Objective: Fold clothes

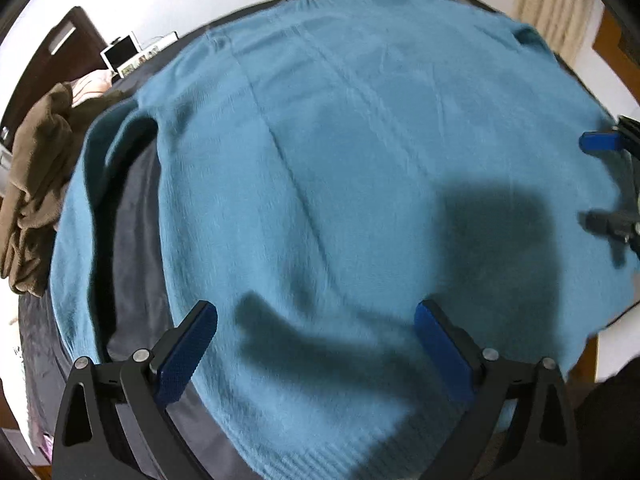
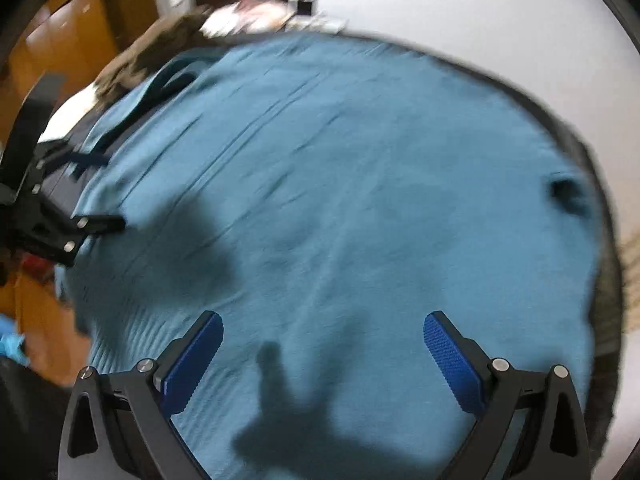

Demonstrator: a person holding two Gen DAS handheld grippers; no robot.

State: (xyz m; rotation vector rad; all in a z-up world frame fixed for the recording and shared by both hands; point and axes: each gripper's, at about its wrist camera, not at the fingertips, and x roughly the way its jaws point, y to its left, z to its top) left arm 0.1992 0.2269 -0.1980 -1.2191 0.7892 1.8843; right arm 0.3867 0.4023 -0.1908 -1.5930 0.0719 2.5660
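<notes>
White walls and a pale curtain close in a dark grey bench [image 1: 132, 216], and nearly all of its top is taken by one garment.

That garment is a blue knitted sweater [image 1: 320, 152], laid flat with its ribbed hem nearest the cameras and its far edge close to the far side of the bench. One sleeve [image 1: 80, 216] lies out beside the body on the left, curving down along it with a strip of bare bench between. The knit looks mostly smooth, with a few long soft creases running up the middle. No fold appears made in the body yet, so the work seems to be at its start.

Above the hem, the left gripper [image 1: 316, 344] hovers with its jaws spread wide and nothing between them. The right gripper [image 2: 324, 356] is likewise wide and empty, over the right part of the body; in the left view it shows at the right edge. Both cast shadows on the cloth and seem clear of it.

A brown garment [image 1: 36, 184] is heaped at the left end of the bench, near the sleeve.

The risks I judge: a pinch that takes only the top layer would drag the front off the back and wrinkle it, and the right view is blurred, so a quick swing could snag the knit.
</notes>
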